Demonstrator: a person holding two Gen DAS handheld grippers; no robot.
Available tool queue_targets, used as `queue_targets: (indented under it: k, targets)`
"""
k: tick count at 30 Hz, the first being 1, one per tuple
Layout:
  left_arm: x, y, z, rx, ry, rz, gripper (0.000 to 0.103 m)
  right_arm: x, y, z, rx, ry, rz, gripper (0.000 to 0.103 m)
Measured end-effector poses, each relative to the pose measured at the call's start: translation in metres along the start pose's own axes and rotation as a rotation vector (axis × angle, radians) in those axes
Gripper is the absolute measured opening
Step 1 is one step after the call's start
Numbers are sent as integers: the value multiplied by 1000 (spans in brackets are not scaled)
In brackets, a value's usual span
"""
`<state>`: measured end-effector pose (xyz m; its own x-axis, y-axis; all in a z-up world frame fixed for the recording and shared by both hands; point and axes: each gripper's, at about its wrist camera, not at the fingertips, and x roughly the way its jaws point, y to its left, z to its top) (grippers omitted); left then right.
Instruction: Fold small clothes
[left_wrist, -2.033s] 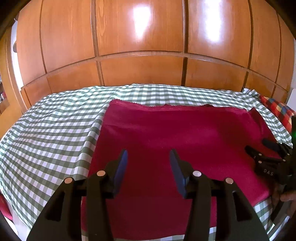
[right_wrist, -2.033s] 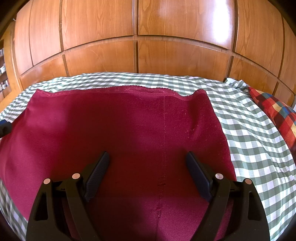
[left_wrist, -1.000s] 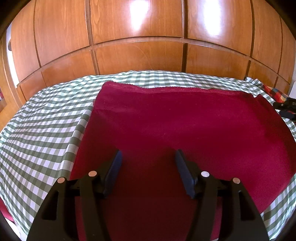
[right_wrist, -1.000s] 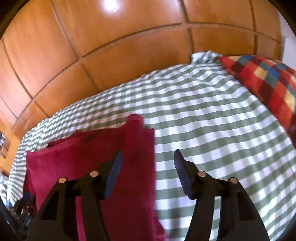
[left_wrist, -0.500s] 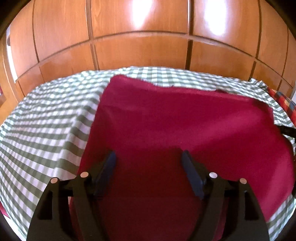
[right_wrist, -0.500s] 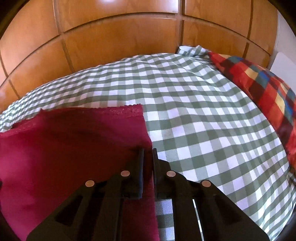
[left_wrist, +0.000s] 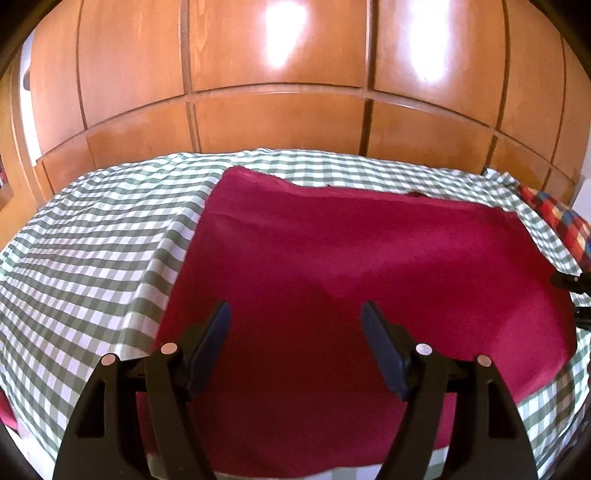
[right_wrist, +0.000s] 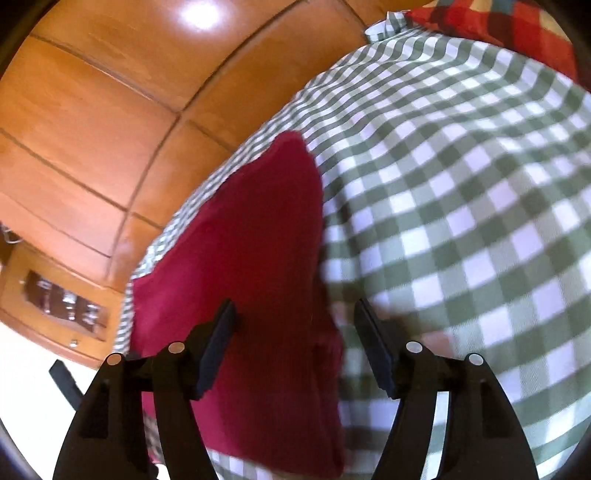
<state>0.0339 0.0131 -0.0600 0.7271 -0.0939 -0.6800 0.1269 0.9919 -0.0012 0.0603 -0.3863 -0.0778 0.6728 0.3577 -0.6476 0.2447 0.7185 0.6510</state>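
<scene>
A dark red cloth (left_wrist: 351, 258) lies spread on the green-and-white checked bedcover (left_wrist: 92, 251). My left gripper (left_wrist: 295, 325) is open and empty, hovering over the cloth's near middle. In the right wrist view the cloth (right_wrist: 251, 258) lies left of centre, its right edge running between my fingers. My right gripper (right_wrist: 295, 321) is open and empty above that edge, tilted. A tip of the right gripper shows at the left wrist view's right edge (left_wrist: 570, 282).
Polished wooden wardrobe panels (left_wrist: 280, 92) stand behind the bed. A red, blue and yellow checked pillow (left_wrist: 561, 221) lies at the far right; it also shows in the right wrist view (right_wrist: 498, 22). A wooden shelf unit (right_wrist: 62, 302) stands at the left.
My right gripper, shut on the cloth's right edge half a second ago, has opened and rolled to a tilt. My left gripper's jaws have opened wider. The far cloth edge looks more uneven.
</scene>
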Motion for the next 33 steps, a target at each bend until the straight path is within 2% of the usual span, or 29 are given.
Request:
queue_targets:
  k: [4, 10, 13, 23, 33]
  targets:
    - [-2, -11, -7, 9, 12, -10, 72, 1, 0, -4, 26, 2, 53, 66]
    - [-8, -18, -8, 18, 3, -24, 72, 8, 14, -11, -9, 60, 106, 66]
    - [-11, -21, -8, 27, -2, -32, 70, 12, 20, -14, -17, 91, 134, 55]
    - [-3, -29, -9, 44, 23, -40, 67, 20, 31, -21, -49, 111, 116, 38]
    - [3, -28, -11, 42, 37, -48, 68, 16, 49, -18, -72, 94, 105, 32]
